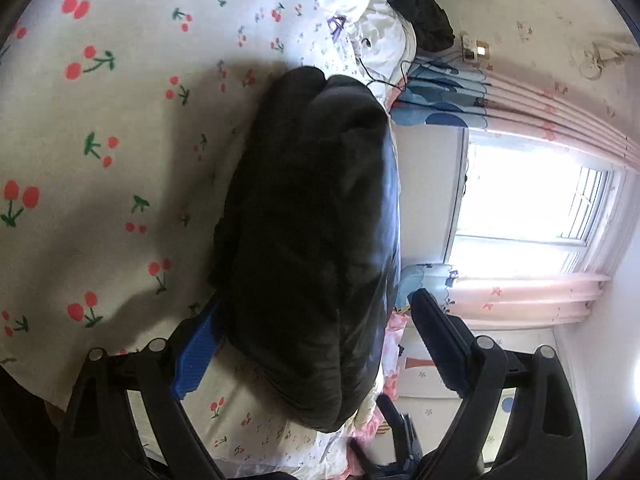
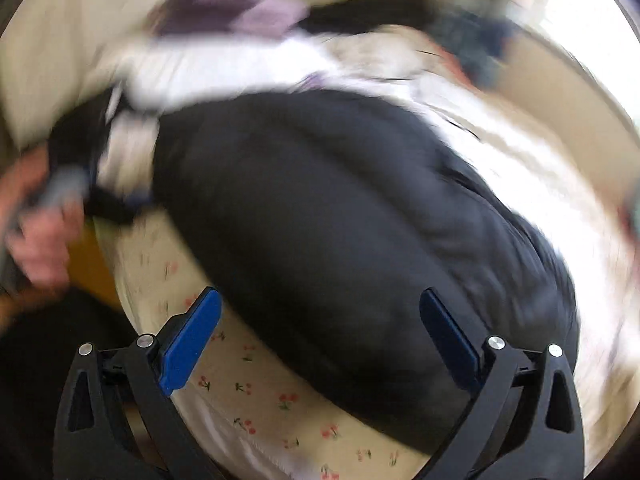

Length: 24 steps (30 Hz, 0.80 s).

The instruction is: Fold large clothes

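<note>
The black coat point(image 1: 312, 240) is sitting bundled mid-frame on the cherry-print bed point(image 1: 100, 160), looking mostly folded already. Both the left gripper point(image 1: 316, 340) and right gripper point(image 2: 320, 340) are hanging wide apart, gripping nothing; maybe just tidying left.

No readable text, labels or numbers anywhere.
</note>
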Tool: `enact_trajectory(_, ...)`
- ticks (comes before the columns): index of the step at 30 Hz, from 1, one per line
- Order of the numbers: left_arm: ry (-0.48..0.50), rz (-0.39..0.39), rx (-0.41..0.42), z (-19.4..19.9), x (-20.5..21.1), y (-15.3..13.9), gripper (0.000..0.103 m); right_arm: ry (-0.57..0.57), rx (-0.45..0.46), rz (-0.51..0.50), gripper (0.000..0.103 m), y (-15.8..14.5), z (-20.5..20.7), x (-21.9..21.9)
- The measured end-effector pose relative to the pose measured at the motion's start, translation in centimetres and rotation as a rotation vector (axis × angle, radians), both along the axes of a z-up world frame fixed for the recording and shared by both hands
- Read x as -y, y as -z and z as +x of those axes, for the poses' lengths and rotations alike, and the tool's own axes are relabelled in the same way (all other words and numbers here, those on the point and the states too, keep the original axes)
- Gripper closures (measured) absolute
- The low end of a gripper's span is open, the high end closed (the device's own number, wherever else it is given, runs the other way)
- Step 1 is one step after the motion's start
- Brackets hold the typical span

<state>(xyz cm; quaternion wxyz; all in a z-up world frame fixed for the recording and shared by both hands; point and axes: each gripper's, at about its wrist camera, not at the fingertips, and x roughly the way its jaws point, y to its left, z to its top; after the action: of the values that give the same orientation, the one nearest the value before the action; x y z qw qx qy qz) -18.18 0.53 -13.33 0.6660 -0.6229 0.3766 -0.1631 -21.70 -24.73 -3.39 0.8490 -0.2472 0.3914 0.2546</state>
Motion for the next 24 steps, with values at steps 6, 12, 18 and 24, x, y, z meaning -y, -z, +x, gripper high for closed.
enact_trajectory(6, 0.024, 0.004, -0.001, 1.9, 1.1, -0.7, 0.016, 0.08, 0.018, -0.105, 0.007, 3.9, 3.7, -2.8)
enact_trajectory(12, 0.03, -0.046, -0.023, 2.0, 0.5, 0.6, 0.013, 0.298, -0.154, 0.343, 0.007, 2.1, 7.3, 4.4)
enact_trajectory(18, 0.006, -0.018, -0.006, 2.7, 0.9, 0.4, 0.008, 0.303, -0.182, 0.45, 0.007, 2.1, 7.3, 6.2)
enact_trajectory(24, 0.05, -0.058, 0.015, 2.4, 1.2, 0.2, 0.008, 0.263, -0.199, 0.439, 0.007, 2.1, 7.3, 6.1)
